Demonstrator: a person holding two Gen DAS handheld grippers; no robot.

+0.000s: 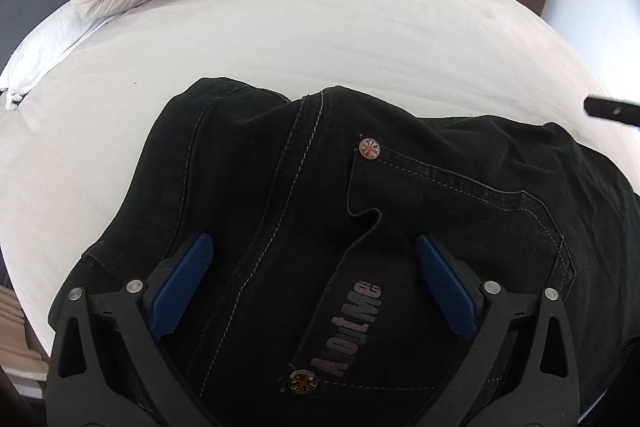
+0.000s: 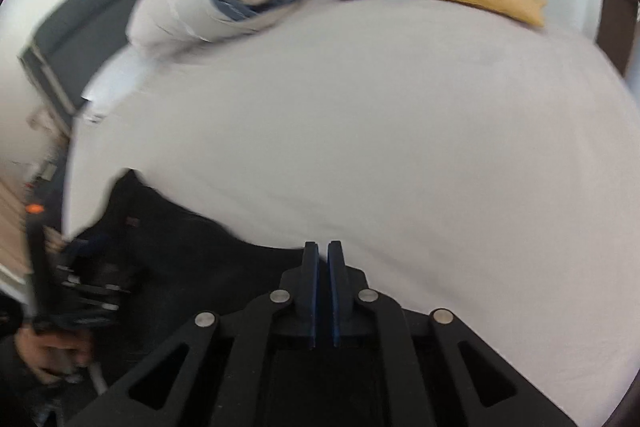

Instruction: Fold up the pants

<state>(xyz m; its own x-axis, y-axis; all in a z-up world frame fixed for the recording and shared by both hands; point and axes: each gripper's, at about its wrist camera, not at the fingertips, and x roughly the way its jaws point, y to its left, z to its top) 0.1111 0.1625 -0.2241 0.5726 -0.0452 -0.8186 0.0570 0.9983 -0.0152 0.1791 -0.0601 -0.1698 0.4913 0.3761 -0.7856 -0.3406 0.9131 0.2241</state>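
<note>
On one white bed [image 1: 320,39], one black pants [image 1: 400,195], left gripper [image 1: 310,247] released, right gripper [image 2: 323,253] clenched empty.

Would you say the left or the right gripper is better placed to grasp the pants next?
Left. The left gripper hangs open over the black pants, jaws astride the fabric. The right gripper is nearly shut, empty, at their edge.

Matt denim pants [image 1: 400,195]; seemingly smooth sheet [image 1: 320,39]

Bright, even daylight. The left wrist view is sharp; the right wrist view is motion-blurred throughout. Fisheye bending and dark vignetting mark both views' edges.
</note>
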